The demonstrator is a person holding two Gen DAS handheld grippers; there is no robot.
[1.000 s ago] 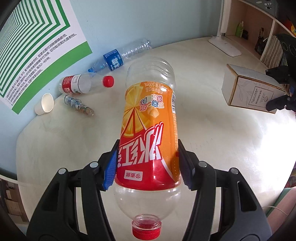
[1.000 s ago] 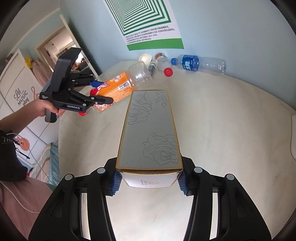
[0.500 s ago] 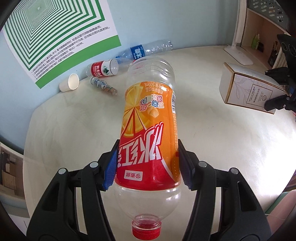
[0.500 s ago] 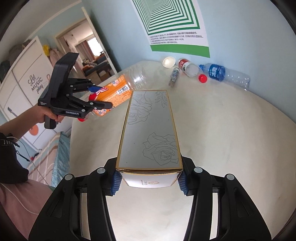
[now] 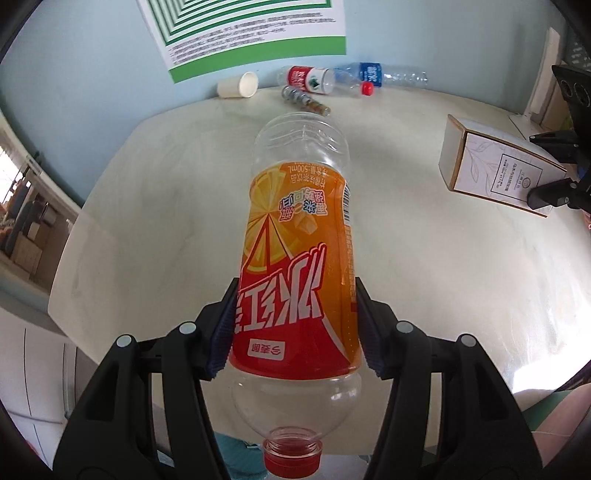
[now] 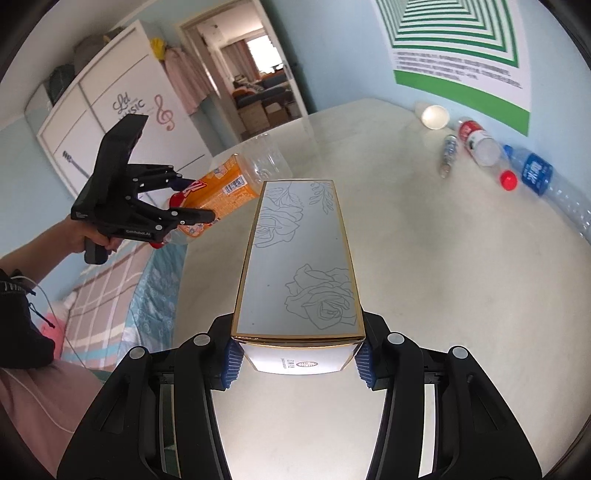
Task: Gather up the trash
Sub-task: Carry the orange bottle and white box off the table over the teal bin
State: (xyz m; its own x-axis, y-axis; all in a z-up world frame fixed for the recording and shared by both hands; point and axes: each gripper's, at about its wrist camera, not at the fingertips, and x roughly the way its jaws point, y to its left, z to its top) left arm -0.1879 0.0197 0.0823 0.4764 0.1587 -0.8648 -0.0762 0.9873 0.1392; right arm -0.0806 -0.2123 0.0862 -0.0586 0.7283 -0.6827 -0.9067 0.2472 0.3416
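We hold our left gripper (image 5: 295, 325) angled downward, its blue pads pressed against both sides of an orange-labelled bottle (image 5: 299, 266). Our left hand (image 6: 83, 236) wraps its handle, forearm reaching in from the left. Our right gripper (image 6: 297, 356) points forward and down, its pads clamped on the near end of a rose-printed box (image 6: 299, 266).

"500mL" is printed on the orange bottle label (image 5: 299, 236). "MUSIC" with a treble clef is seen on the wardrobe door (image 6: 129, 107) beside the doorway.

Pale blue wall (image 6: 332, 44), green-striped poster (image 5: 251, 33), white wardrobe (image 6: 110, 122), open doorway (image 6: 255, 74)
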